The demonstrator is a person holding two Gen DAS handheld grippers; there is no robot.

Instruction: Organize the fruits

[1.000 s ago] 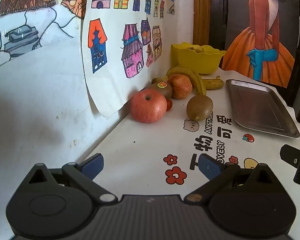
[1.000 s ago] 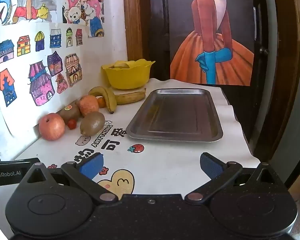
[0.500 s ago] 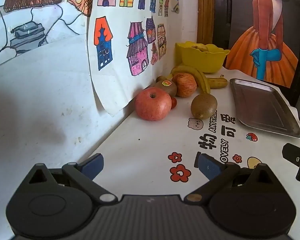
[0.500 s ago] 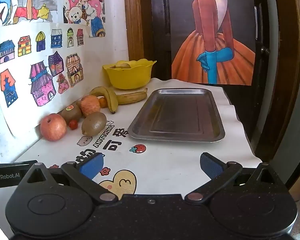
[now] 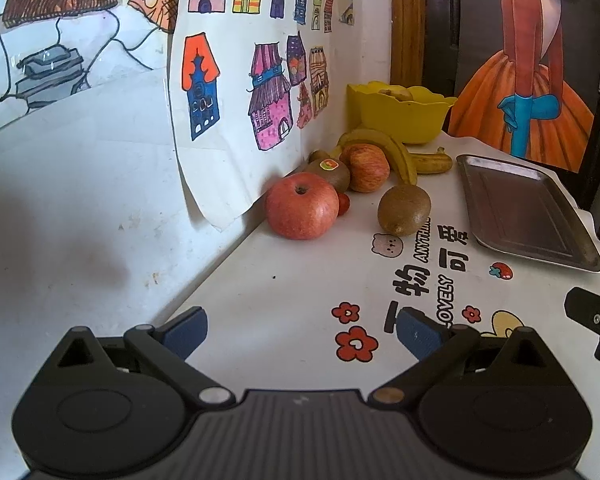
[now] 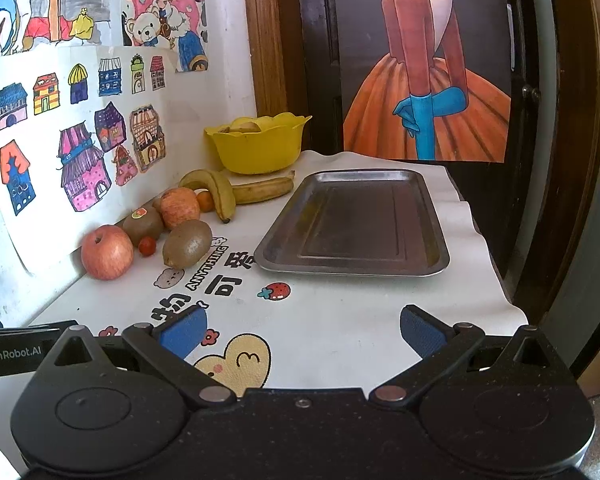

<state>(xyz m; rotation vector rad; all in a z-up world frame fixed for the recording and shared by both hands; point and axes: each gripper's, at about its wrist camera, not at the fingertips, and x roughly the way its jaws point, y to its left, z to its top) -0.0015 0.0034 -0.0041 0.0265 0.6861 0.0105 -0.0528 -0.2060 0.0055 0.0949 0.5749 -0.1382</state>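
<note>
Fruit lies along the wall: a red apple [image 5: 302, 210] [image 6: 107, 252], a brown kiwi [image 5: 404, 210] [image 6: 187, 243], a stickered kiwi [image 5: 329, 172], a second apple [image 5: 366, 166], a small red tomato [image 6: 147, 246] and two bananas [image 6: 236, 192]. An empty metal tray [image 6: 356, 224] [image 5: 524, 208] lies to their right. My left gripper [image 5: 302, 332] is open and empty, a short way in front of the red apple. My right gripper [image 6: 302, 330] is open and empty, near the table's front edge.
A yellow bowl [image 6: 258, 146] holding fruit stands at the back by the wall. Paper drawings [image 5: 252, 92] hang on the wall at the left. A painting [image 6: 424, 80] leans behind the tray. The table drops off at the right.
My left gripper has moved forward toward the red apple and fruit group. My right gripper has edged slightly forward. Both remain open.
</note>
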